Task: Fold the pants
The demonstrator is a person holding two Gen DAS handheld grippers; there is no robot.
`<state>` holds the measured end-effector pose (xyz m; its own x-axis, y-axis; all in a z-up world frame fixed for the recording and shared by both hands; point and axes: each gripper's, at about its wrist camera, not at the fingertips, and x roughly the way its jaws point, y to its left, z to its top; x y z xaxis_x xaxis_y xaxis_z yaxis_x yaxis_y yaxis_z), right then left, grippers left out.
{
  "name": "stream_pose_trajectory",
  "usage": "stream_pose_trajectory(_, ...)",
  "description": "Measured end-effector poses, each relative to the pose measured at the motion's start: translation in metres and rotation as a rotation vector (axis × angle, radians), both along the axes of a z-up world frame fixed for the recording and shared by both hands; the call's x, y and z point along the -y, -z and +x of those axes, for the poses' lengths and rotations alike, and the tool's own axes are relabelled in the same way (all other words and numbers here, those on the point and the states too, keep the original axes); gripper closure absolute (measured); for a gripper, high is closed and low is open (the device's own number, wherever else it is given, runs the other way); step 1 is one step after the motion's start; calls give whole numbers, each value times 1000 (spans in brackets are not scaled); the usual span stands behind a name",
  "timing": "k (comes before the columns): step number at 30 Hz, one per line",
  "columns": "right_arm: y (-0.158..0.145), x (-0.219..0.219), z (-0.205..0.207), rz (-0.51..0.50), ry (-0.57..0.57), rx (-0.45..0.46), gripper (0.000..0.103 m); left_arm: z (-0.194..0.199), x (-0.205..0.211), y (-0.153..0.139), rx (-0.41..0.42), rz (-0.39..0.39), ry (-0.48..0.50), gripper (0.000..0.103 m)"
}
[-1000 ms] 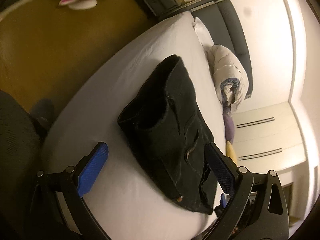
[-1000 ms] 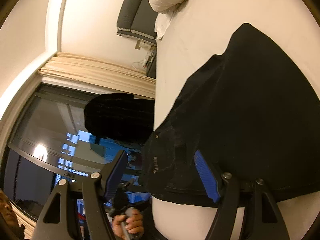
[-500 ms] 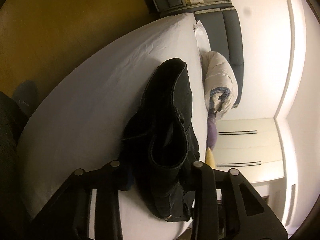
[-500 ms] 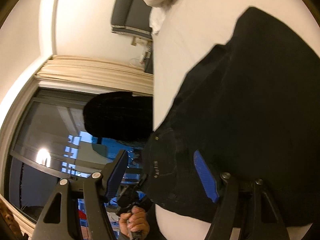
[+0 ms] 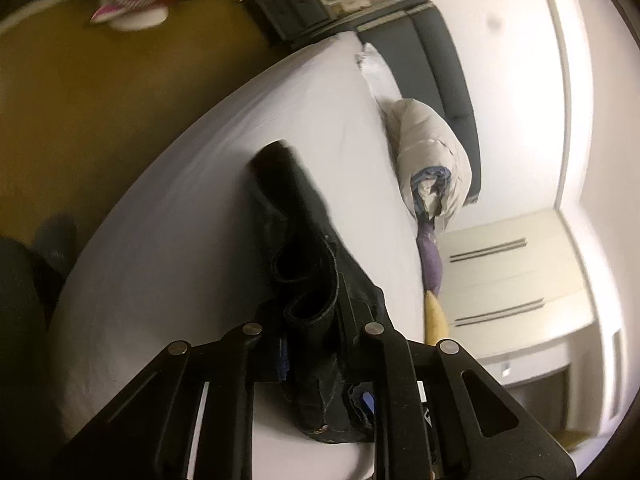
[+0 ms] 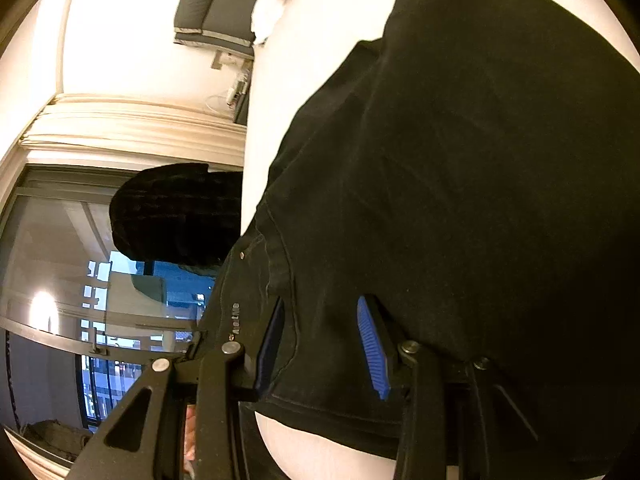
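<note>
On the floor (image 5: 100, 92) to the left of the bed (image 5: 192, 216) lies a pink and white shoe (image 5: 128, 12), well apart from the mattress edge. The black pants (image 5: 304, 240) lie on the bed's white sheet, bunched into a narrow ridge that runs from the middle of the bed down toward the camera. The left gripper (image 5: 316, 356) has just been closing and is now nearly shut, its pads pressed on a gathered fold of the pants at the near end of that ridge, with the cloth lifted and rolled between them. To the right of the pants, toward the head of the bed, sits a rolled cream duvet (image 5: 432, 160) with blue and white cloth tucked inside its open end, and past it a dark padded headboard (image 5: 448, 60). Beyond the far side of the bed stands a pale wardrobe (image 5: 512, 272). In the right wrist view, a window (image 6: 60, 280) with pale curtains above it fills the left, away from the bed, and the pants spread broad and flat over the sheet on the right. The right gripper (image 6: 320, 344) has just been closing and stands partly open over the waistband edge near the bed's near side; black cloth lies between its blue pads (image 6: 372, 348), but whether they press on it I cannot tell.
</note>
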<state>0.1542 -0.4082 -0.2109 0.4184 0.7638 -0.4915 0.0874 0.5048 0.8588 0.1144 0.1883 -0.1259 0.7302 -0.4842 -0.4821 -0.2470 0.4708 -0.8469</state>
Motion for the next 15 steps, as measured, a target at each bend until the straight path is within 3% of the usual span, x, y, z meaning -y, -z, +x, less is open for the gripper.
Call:
stream_pose_trajectory(3, -12, 5, -9, 12, 19, 39, 42, 13, 26, -42, 50, 108, 58, 88)
stream_pose_trajectory(5, -25, 9, -14, 4, 31, 78, 22, 24, 56, -72, 88, 190, 115, 88)
stream_pose_trajectory(9, -44, 39, -21, 25, 78, 96, 17, 48, 151, -128, 179, 393, 305, 88)
stream_pose_trajectory(11, -49, 59, -23, 39, 98, 101, 15, 56, 221, -142, 238, 537, 433, 88)
stream_pose_trajectory(13, -55, 74, -24, 36, 99, 118, 14, 60, 284, -134, 248, 629, 558, 88)
stream_pose_trajectory(15, -57, 90, -24, 41, 87, 125, 14, 60, 337, -105, 230, 709, 670, 88)
